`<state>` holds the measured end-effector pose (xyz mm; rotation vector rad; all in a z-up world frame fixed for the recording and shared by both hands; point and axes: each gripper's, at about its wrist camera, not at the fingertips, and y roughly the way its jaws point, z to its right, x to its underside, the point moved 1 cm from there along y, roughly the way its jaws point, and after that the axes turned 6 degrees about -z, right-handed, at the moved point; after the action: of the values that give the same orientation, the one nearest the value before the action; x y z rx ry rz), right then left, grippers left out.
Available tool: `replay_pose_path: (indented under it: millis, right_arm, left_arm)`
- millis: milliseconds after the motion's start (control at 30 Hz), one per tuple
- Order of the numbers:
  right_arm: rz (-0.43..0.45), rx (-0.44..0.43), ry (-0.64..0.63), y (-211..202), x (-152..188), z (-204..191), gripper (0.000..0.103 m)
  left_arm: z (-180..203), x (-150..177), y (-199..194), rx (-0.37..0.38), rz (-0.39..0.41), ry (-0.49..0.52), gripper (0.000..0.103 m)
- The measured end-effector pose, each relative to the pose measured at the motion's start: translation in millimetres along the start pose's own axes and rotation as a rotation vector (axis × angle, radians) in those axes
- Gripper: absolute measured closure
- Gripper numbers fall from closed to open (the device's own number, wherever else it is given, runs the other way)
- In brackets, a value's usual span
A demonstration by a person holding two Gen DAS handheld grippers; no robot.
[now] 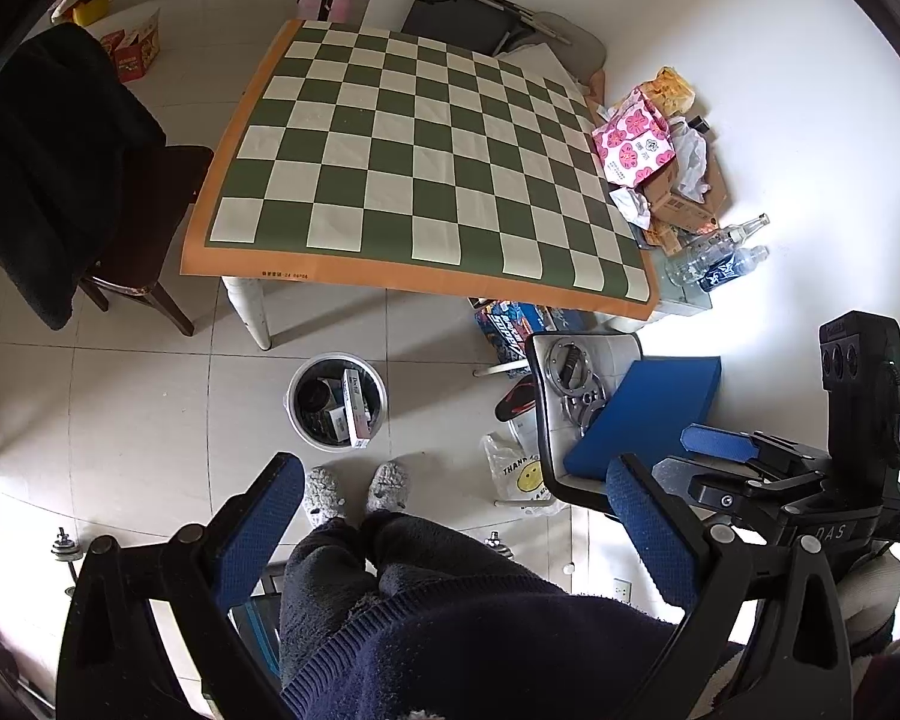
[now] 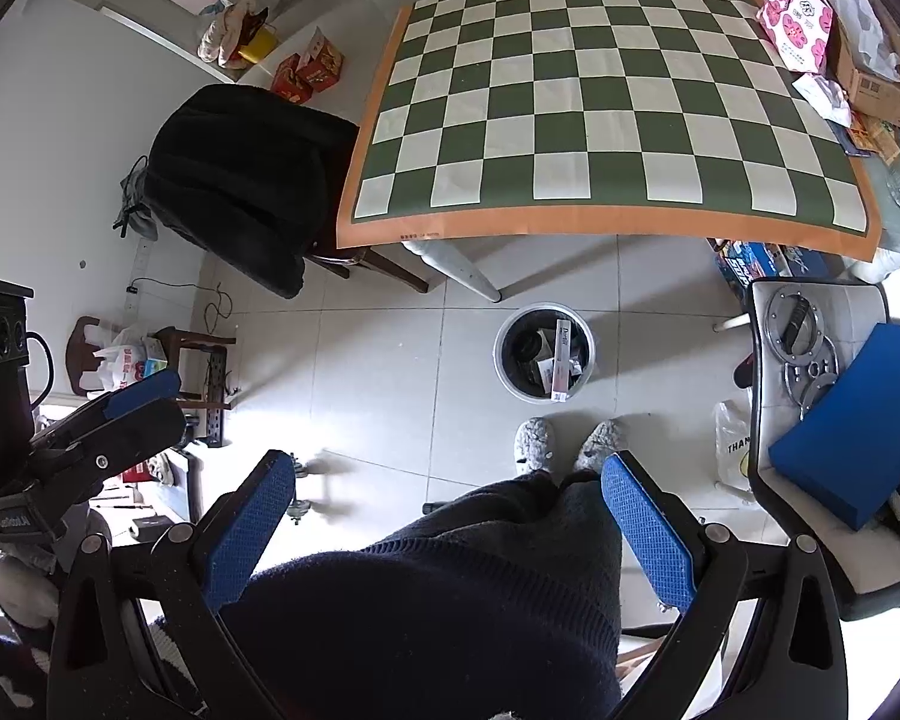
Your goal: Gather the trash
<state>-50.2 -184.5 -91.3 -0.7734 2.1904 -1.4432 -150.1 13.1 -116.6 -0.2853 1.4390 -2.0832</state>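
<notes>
Tiled floor, checkered table (image 1: pixel 426 156) at 12 o'clock. Trash bin (image 1: pixel 337 401), already holding boxes, stands on the floor just ahead of your slippers (image 1: pixel 354 489). Your left gripper (image 1: pixel 456 534) and right gripper (image 2: pixel 450 531) both gape wide, nothing between them. Wrappers and bottles (image 1: pixel 720 255) crowd the table's 3 o'clock edge.

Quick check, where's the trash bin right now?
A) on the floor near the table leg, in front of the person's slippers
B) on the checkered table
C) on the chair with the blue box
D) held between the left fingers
A: the trash bin stands on the tiled floor just beyond the slippers, near the white table leg, already holding boxes; both grippers are open and empty.
</notes>
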Motion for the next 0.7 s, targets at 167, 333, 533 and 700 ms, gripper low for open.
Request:
replay_pose_path:
  millis: [167, 333, 533, 700]
  right_arm:
    - [-0.003, 0.0, 0.005, -1, 2, 3, 0.0]
    - [-0.007, -0.002, 0.001, -2, 5, 3, 0.0]
    - [-0.004, -0.01, 0.01, -1, 10, 4, 0.0]
    - [-0.002, -0.017, 0.012, -1, 11, 4, 0.0]
  left_arm:
    - [-1, 0, -1, 0.0, -0.002, 0.001, 0.0]
    - [-2, 0, -2, 0.002, -0.003, 0.004, 0.0]
    - [-4, 0, -2, 0.005, -0.003, 0.005, 0.0]
    - [-5, 1, -3, 0.004, -0.001, 0.002, 0.0]
